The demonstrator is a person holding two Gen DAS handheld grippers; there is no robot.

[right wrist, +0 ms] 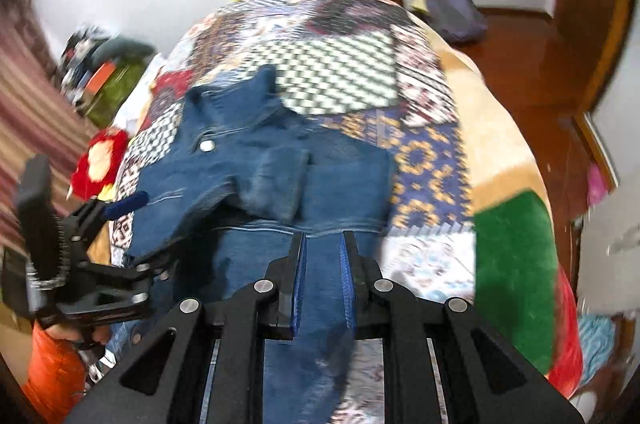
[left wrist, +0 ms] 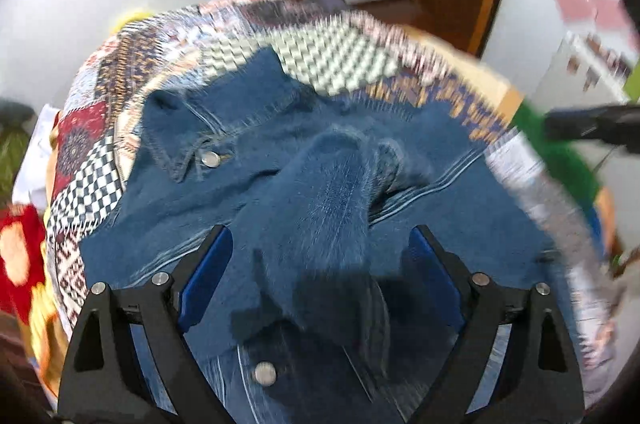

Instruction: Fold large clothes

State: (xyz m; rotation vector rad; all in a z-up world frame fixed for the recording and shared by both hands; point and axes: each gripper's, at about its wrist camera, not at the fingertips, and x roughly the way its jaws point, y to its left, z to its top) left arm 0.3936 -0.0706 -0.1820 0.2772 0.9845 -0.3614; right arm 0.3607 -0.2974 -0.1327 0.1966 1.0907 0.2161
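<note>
Denim, a blue jacket (left wrist: 312, 160), lies spread on the patchwork quilt (right wrist: 344, 72) of the bed, collar toward the far edge and one sleeve (left wrist: 320, 208) folded across its middle. Above the jacket's near part the left gripper (left wrist: 320, 248) hangs with its fingers wide and nothing pinched between them. Over the jacket's near hem the right gripper (right wrist: 323, 248) has its fingers drawn narrow, a strip of denim running up between them, apparently pinched.
</note>
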